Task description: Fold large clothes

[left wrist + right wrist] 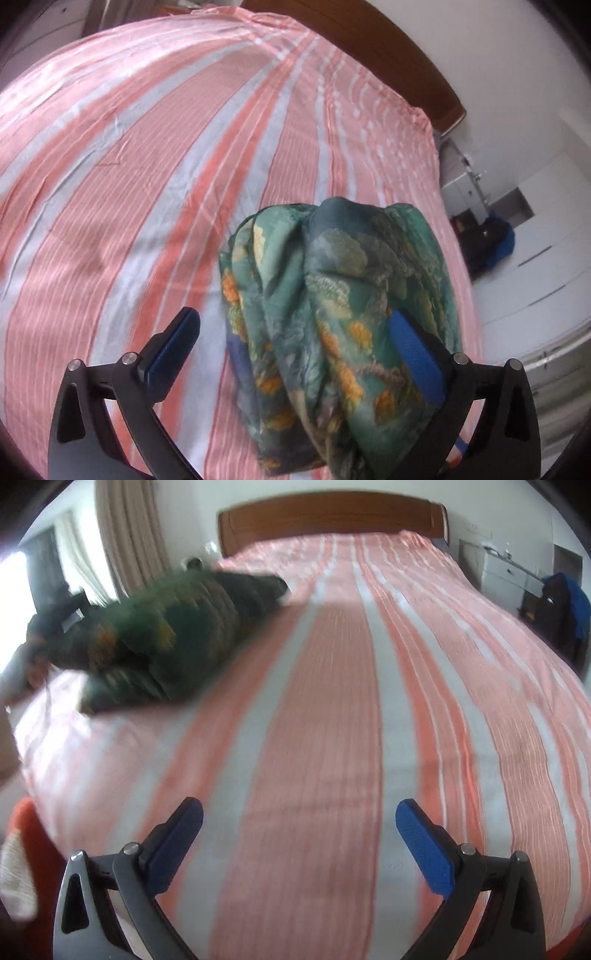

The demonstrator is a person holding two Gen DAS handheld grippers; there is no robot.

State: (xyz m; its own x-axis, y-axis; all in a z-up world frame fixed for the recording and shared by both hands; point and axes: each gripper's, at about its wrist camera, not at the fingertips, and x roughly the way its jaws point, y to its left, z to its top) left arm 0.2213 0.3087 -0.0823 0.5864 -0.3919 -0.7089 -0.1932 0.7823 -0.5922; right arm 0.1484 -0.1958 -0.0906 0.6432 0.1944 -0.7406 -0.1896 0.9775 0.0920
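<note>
Your left gripper (291, 325) stands wide apart over the green floral garment (332, 314); the bunched cloth lies between its fingers, brushing the right pad (417, 362), clear of the left one; its long axis runs away from you along the bed's stripes (155, 206), toward the headboard (325, 520); your right gripper (299, 819) gapes wide and empty above bare bedspread, well apart from the garment.
</note>
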